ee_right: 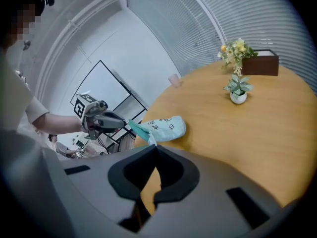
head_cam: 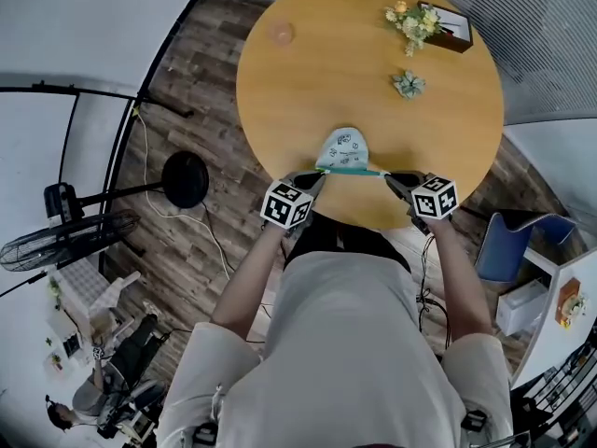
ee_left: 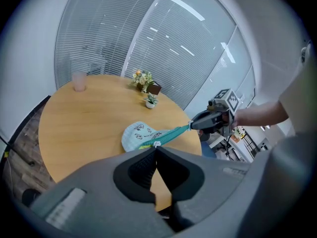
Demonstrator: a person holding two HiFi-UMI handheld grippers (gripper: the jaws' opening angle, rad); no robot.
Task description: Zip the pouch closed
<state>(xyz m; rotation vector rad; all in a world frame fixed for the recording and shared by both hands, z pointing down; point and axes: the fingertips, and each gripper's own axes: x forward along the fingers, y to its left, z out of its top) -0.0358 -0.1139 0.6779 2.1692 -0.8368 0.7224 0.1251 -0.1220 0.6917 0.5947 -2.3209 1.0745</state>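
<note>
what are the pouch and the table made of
The pouch: likely soft fabric, matte pale blue with printed doodles and a teal zip band; its limp, rounded shape suggests cloth. The table: wood or wood-look laminate, smooth, low sheen, even honey colour.

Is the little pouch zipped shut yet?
Cannot tell. The pouch is stretched between the left hand-held gripper and right hand-held gripper; its zipper looks too small.

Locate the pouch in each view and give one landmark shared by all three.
Head view: pouch at the near edge of the table, just right of centre.
Left gripper view: pouch just left of centre, stretching off to the right.
Right gripper view: pouch at centre, stretching off to the left.
Shared landmark: small potted plant, farther along the table.
</note>
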